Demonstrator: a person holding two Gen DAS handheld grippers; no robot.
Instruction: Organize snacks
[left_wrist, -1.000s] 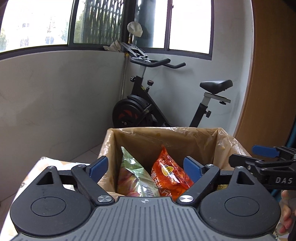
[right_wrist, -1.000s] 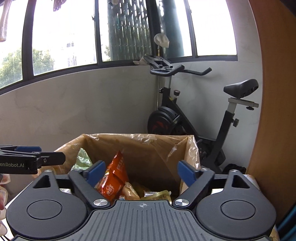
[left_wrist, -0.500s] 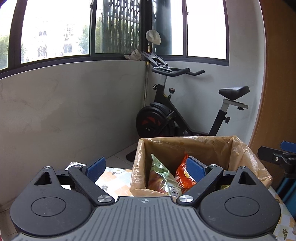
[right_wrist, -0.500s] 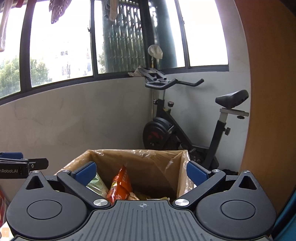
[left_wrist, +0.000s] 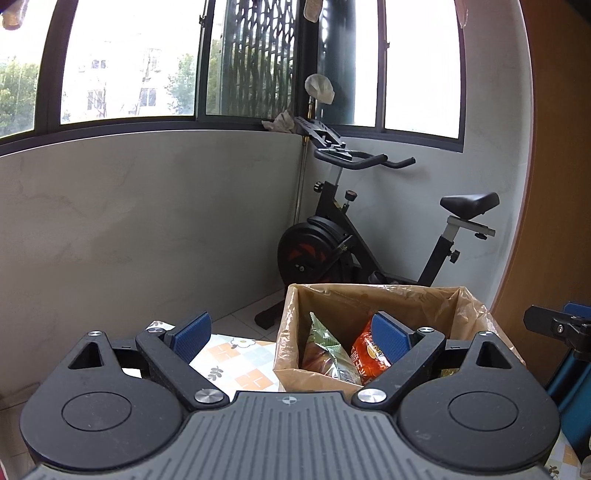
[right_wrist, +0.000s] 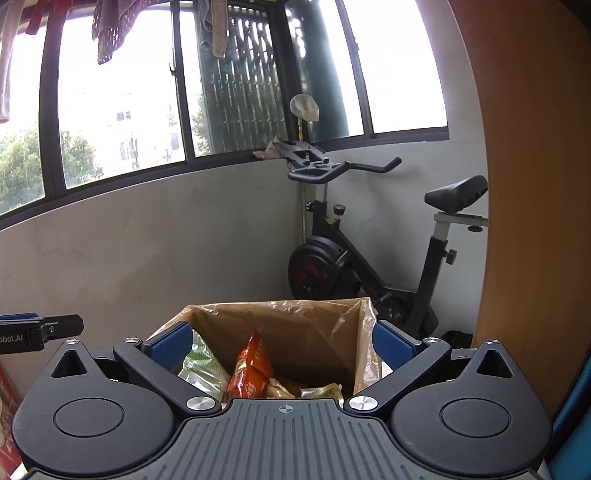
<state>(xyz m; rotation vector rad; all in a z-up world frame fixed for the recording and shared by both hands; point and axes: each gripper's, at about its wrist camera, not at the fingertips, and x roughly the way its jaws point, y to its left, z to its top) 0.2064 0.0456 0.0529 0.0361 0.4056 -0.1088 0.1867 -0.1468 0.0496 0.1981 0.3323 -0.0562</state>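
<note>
A cardboard box (left_wrist: 369, 295) lined with clear plastic stands on the table and holds snacks: a green bag (left_wrist: 325, 350), an orange-red bag (left_wrist: 369, 350). In the right wrist view the box (right_wrist: 280, 314) shows the green bag (right_wrist: 203, 369), the orange-red bag (right_wrist: 251, 369) and small yellow packets (right_wrist: 317, 391). My left gripper (left_wrist: 291, 336) is open and empty, back from the box's near-left side. My right gripper (right_wrist: 282, 343) is open and empty, in front of the box.
A tablecloth with a flower and tile pattern (left_wrist: 236, 362) covers the table left of the box. An exercise bike (left_wrist: 362, 236) stands behind by the grey wall. A wooden panel (right_wrist: 532, 221) rises at the right. A red package edge (right_wrist: 7, 398) shows far left.
Both grippers have pulled back and up from the box, and the left one has shifted left. The box looks smaller and lower in both views. Both stay open and empty.
</note>
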